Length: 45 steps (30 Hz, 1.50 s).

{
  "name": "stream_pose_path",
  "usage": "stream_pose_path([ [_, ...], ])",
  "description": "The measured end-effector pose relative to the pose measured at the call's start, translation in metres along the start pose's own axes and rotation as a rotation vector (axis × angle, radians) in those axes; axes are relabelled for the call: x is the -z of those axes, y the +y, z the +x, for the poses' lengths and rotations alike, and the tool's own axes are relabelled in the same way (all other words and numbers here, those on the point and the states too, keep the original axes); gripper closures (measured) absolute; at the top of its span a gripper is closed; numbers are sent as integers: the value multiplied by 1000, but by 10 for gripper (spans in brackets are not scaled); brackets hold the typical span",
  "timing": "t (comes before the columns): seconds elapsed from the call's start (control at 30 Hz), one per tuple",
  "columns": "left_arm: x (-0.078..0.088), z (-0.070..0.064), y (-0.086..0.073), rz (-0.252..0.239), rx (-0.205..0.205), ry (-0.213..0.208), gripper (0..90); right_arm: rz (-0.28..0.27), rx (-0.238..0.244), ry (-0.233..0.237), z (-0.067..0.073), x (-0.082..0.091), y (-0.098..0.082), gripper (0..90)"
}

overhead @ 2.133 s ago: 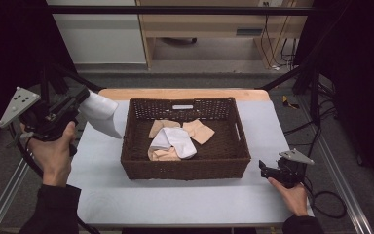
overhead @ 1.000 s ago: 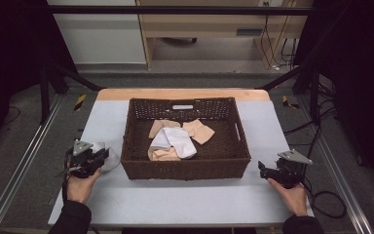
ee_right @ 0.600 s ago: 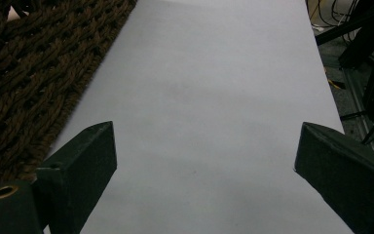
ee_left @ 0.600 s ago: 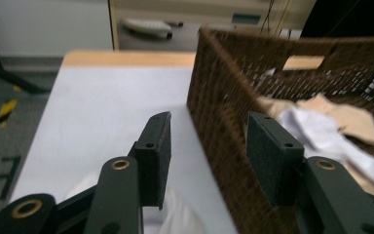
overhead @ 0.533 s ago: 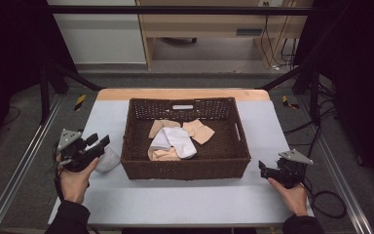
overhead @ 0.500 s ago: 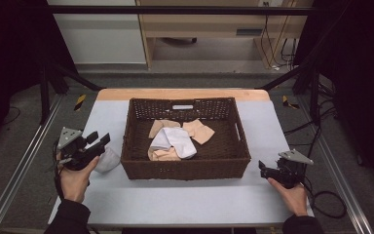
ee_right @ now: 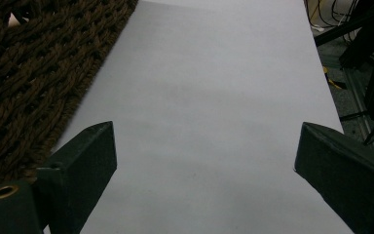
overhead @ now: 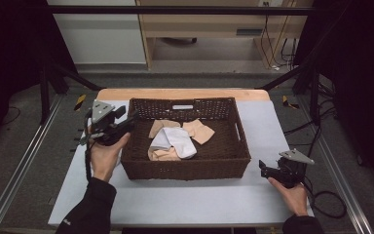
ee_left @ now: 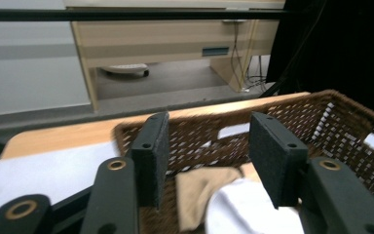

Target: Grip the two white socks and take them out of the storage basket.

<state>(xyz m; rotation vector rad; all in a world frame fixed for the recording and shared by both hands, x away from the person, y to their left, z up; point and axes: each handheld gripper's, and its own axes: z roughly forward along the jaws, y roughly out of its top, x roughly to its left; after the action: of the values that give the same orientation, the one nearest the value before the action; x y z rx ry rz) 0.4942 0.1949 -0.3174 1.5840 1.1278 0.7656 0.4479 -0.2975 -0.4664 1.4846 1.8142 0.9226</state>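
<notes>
- A dark brown wicker basket (overhead: 185, 168) sits in the middle of the counter (overhead: 175, 200). Inside it lie several tan cloths (overhead: 199, 130) and one white cloth (overhead: 175, 141), bunched together toward the basket's left and centre.
- The left gripper (overhead: 121, 127) is held above the basket's left rim, aimed inward. In the left gripper view its fingers (ee_left: 151, 156) stand apart with nothing between them; past them the white cloth (ee_left: 248, 209) and a tan cloth (ee_left: 199, 190) lie lower down in the basket, not touched.
- The right gripper (overhead: 265, 170) rests low at the counter's right front corner, just beside the basket's right front corner. In the right gripper view its fingers (ee_right: 85, 161) are spread wide over bare counter, with the basket wall (ee_right: 29, 73) at the left.
- The counter is pale grey with a wooden strip (overhead: 185, 93) along its far edge. Beyond it stand a wooden desk (overhead: 209, 24), a white cabinet (overhead: 97, 34) and cables (overhead: 272, 44) on a grey floor.
</notes>
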Motion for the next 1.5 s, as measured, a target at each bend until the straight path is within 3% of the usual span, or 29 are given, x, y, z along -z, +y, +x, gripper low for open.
stream_pose_path([
  [0.07, -14, -11, 4, -10, -8, -8, 492, -3, -4, 2, 0, 0, 0, 83],
  [0.4, -57, -30, -3, 35, -14, -23, 480, -5, -5, 4, -1, 0, 1, 84],
  [0.47, -72, -31, -8, 62, -29, -11, 480, -7, -7, 4, -1, 1, 0, 83],
  [0.53, -77, -31, -11, 80, -34, -6, 480, -6, -5, 5, -1, 1, 0, 84],
  [0.77, -112, -27, -34, 224, -59, 8, 457, -3, -3, 0, -1, -1, 1, 83],
  [0.87, -121, -28, -41, 258, -80, 11, 456, -3, -4, 0, -1, -1, 1, 84],
  [1.0, -127, -28, -45, 269, -85, -6, 451, 2, -1, 2, 0, -2, 1, 83],
  [1.1, -134, -27, -49, 286, -124, 4, 430, 2, 1, 3, 0, -2, 0, 84],
  [1.3, -142, -24, -54, 319, -107, -16, 427, 4, 3, 1, 0, -2, 0, 85],
  [1.37, -144, -24, -56, 324, -141, -21, 429, 4, 6, 2, 0, -3, 0, 86],
  [1.4, -148, -25, -58, 355, -159, -21, 443, 4, 4, 2, 0, -3, 0, 86],
  [1.5, -150, -25, -61, 388, -175, -28, 461, 4, 2, 3, 0, -2, 0, 86],
])
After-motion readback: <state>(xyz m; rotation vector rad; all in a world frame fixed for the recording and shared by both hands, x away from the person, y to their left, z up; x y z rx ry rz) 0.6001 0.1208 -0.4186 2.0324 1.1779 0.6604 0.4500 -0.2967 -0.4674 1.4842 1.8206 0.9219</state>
